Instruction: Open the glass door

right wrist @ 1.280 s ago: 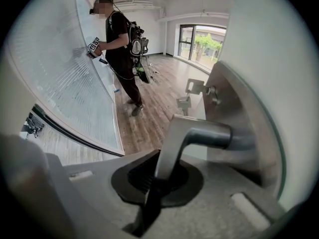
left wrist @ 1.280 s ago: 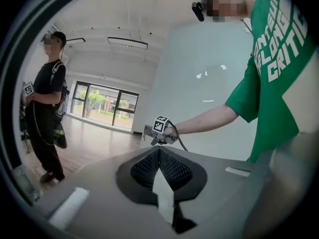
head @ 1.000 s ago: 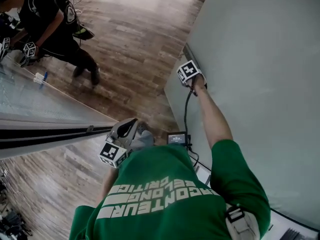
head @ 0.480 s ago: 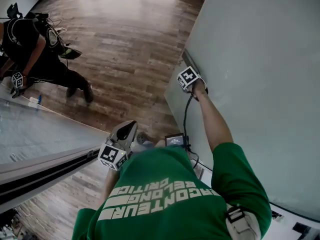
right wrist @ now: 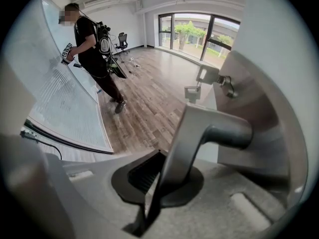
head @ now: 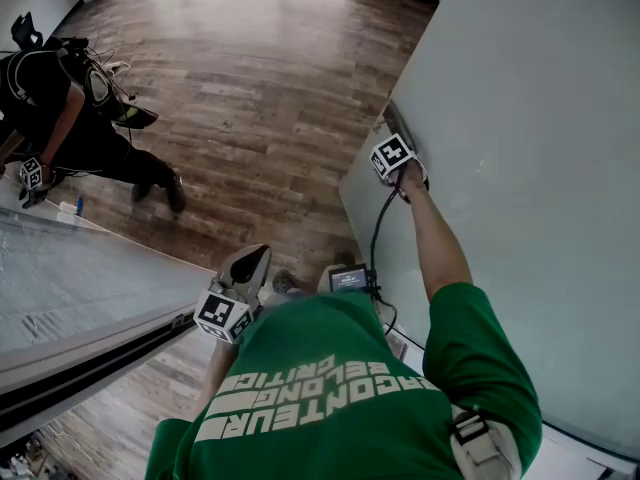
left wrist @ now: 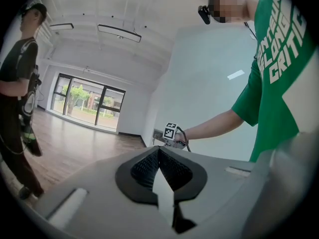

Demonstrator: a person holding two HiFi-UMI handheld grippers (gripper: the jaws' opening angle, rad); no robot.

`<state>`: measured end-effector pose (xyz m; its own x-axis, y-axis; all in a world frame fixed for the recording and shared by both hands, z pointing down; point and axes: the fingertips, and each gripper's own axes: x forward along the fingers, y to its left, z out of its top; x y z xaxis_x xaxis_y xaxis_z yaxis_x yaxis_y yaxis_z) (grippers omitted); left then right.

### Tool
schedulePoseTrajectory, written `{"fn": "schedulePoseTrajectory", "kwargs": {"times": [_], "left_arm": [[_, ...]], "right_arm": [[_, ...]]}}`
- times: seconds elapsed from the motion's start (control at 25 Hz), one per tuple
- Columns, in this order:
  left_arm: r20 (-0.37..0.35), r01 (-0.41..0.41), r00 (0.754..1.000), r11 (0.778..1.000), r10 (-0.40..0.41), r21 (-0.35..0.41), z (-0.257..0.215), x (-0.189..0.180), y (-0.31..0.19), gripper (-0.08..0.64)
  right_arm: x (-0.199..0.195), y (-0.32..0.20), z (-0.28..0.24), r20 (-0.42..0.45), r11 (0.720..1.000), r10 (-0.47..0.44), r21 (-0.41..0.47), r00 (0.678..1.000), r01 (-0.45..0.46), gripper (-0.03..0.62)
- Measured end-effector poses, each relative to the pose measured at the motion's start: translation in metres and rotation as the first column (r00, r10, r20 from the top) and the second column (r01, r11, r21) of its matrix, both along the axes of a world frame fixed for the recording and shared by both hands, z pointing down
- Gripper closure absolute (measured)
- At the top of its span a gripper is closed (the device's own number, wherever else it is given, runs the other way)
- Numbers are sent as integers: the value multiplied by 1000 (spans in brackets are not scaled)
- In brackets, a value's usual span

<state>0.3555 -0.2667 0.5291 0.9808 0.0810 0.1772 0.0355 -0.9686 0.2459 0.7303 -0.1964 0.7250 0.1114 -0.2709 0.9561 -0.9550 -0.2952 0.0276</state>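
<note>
Door handle [right wrist: 212, 128] (metal lever) sits pinched in the right gripper [right wrist: 158, 159] jaws.

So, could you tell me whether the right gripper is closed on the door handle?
Shut: jaws of the right gripper clamp the metal door handle, no gap visible in its view.

Soft daylight comes in through the large dark-framed windows [right wrist: 199, 31] and lays a pale sheen on the brown wooden plank floor [head: 270, 98]; shadows are weak. Both gripper views bend strongly at the edges and have black corners. Close to the lens, the grey metal door handle [right wrist: 209, 128] looks slightly soft.
</note>
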Motion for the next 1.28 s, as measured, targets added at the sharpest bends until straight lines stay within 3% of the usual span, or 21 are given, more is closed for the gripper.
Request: {"fn": "schedulePoseTrajectory", "kwargs": {"times": [0.68,1.28], "left_arm": [[-9,-5,1000,1000,5,-1,-2,72,19,549],[1,-19,1000,1000,19,12,2,90,24,549]], "right_arm": [[96,57,8,-4,989,148,2,989,-148,598],[156,117,9,-17,961,275,8,961,-275,598]]}}
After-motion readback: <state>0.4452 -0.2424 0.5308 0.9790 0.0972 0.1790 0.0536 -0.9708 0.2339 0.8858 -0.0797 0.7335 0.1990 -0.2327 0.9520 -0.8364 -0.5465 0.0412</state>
